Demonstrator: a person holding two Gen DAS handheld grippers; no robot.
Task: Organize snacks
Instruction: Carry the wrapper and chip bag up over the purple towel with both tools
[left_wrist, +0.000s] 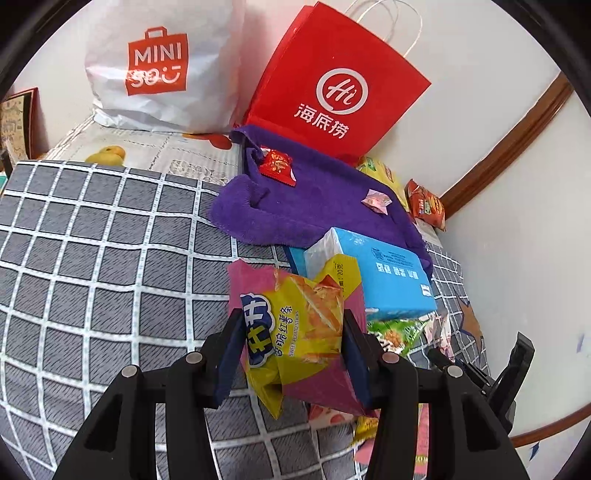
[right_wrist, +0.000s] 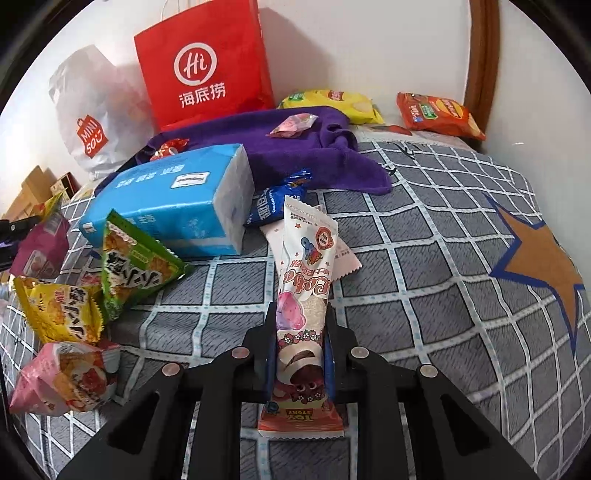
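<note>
My left gripper (left_wrist: 293, 328) is shut on a pink and yellow bag of sweet potato sticks (left_wrist: 306, 295), held off the checked bedspread (left_wrist: 110, 258). My right gripper (right_wrist: 302, 314) is shut on a long white and pink cake roll pack (right_wrist: 308, 254), which points away along the fingers above the bedspread (right_wrist: 424, 295). Loose snacks lie to the left in the right wrist view: a green bag (right_wrist: 136, 266), a yellow bag (right_wrist: 59, 310) and a pink bag (right_wrist: 62, 376). A small blue pack (right_wrist: 277, 203) lies just beyond the held roll.
A blue tissue pack (right_wrist: 177, 199) and a purple towel (right_wrist: 295, 147) with two candies lie mid-bed. A red paper bag (left_wrist: 332, 85) and a white shopping bag (left_wrist: 159, 62) lean on the wall. Yellow chips (right_wrist: 332, 103) and orange chips (right_wrist: 439, 114) sit by the far corner.
</note>
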